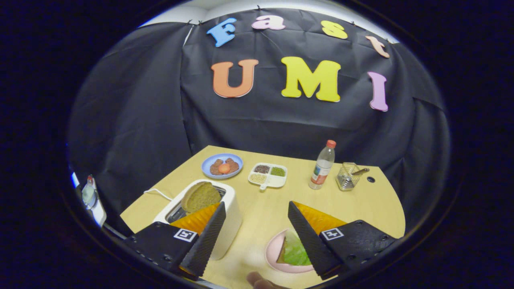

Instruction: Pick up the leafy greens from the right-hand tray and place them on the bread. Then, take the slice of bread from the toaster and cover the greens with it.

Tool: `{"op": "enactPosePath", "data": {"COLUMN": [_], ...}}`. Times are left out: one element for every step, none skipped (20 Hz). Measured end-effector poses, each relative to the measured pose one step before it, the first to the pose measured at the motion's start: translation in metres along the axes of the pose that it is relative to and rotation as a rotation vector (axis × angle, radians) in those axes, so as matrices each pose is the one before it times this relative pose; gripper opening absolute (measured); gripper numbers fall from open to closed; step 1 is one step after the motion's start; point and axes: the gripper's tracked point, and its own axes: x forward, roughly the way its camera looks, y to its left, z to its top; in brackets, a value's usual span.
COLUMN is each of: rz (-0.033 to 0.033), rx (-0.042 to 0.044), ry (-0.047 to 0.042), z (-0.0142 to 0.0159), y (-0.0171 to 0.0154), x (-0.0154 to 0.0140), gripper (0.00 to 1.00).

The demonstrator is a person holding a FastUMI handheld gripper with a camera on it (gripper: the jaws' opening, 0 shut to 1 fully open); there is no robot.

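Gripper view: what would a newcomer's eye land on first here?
The gripper hangs open over the wooden table. A bread slice stands up out of the white toaster behind one finger. By the other finger, a pink plate holds leafy greens lying on bread.
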Motion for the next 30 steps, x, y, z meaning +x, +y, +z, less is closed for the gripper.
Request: {"op": "enactPosePath", "data": {"rz": [0.00669,0.00635,0.01125,0.00728,0.001,-0.00712,-0.01048,-0.00926,-0.01633,-0.0055,-0.00616,-0.01825,-0.02221,-0.01362,-0.0079,-0.01466,-0.009,-0.01244,-0.02238,0.00547,0.00868,-0.0098,0.00701,0.00879,-0.00161,0.00122,0.00497,0.00336,0.00802,0.01111], "rx": [-0.00712,0.00054,0.00501,0.00411,0.00135,-0.0015,0.0004,-0.00188,0.00039,-0.00043,-0.0005,-0.00004,0.00247,0.01356,0.01356,0.00887,0.00331,0.00018,0.00978,0.01121,0.0033,0.00938,0.0046,-0.00103,-0.00416,-0.0036,0.00071,0.0058,0.00318,0.00237], "ry": [0.00541,0.00766,0.0108,0.01387,0.0177,0.0182,0.02328,0.01741,0.02597,0.01792,0.02136,0.0227,0.01837,0.01416,0.01366,0.01766,0.00905,0.00584,0.00024,0.00231,0.00776,-0.00383,-0.01459,-0.01613,-0.01595,-0.0144,-0.01383,-0.01372,-0.01912,-0.01832], "z": [0.00534,0.00412,0.00323,0.00184,0.0007,-0.0006,-0.00164,-0.00224,-0.00504,-0.0033,-0.00392,-0.00518,-0.0034,-0.00339,-0.00186,-0.00271,-0.00158,-0.00026,-0.00015,0.00032,-0.00054,0.0013,0.00506,0.00504,0.0049,0.00544,0.00509,0.00553,0.00748,0.00771], "y": [0.01368,0.01308,0.01411,0.01271,0.01086,0.00581,0.00642,0.0042,0.00307,0.00351,0.00358,0.00126,-0.00254,0.00006,0.00218,-0.00044,-0.00083,-0.00204,-0.0034,0.00111,0.00055,-0.00239,-0.00126,0.0003,-0.00216,-0.00089,-0.00112,-0.00103,-0.00126,-0.00022], "x": [0.00374,0.00445,0.00637,0.00802,0.01075,0.00917,0.01242,0.00948,0.00905,0.00755,0.00749,0.00446,0.00453,0.00269,0.00362,0.0009,0.00079,-0.00383,-0.00081,-0.00261,-0.0036,-0.00198,-0.00876,-0.00484,-0.00784,-0.0078,-0.00732,-0.00749,-0.00975,-0.00902], "gripper": [0.96,0.96,0.96,0.96,0.96,0.96,0.96,0.96,0.96,0.95,0.93,0.92,0.9,0.8,0.72,0.64,0.53,0.42,0.33,0.18,0.17,0.13,0.13,0.13,0.13,0.13,0.13,0.13,0.13,0.13]}}
